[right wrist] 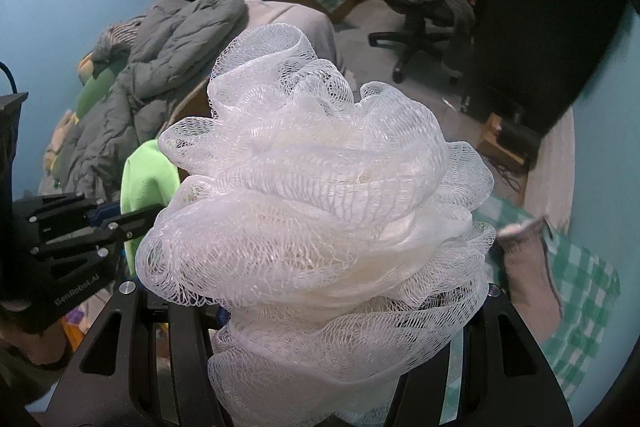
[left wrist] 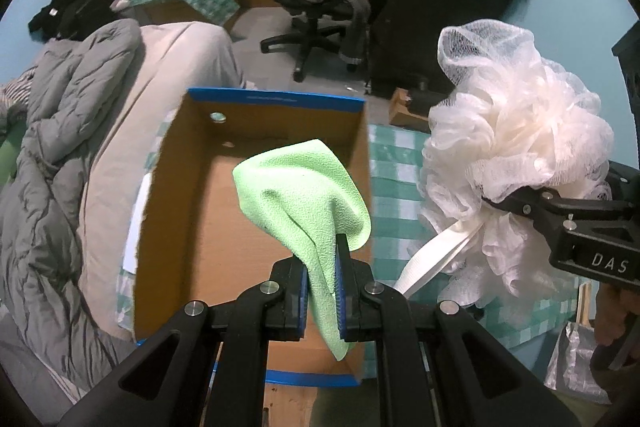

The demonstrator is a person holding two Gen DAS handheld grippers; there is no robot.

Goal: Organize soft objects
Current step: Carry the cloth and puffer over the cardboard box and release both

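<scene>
Hanging above the open cardboard box, a green cloth is pinched between the pressed-together fingers of the left gripper, its long axis drooping down toward the box floor. To the right, over a green checked cover, a white mesh bath sponge is clamped by the right gripper, held level and reaching in from the side. The left gripper is judged nearer the box, directly over it.

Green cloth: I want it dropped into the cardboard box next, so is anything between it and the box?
Nothing visible. The green cloth, clamped in the left gripper, hangs over the open cardboard box. The white loofah is off to the right.
</scene>
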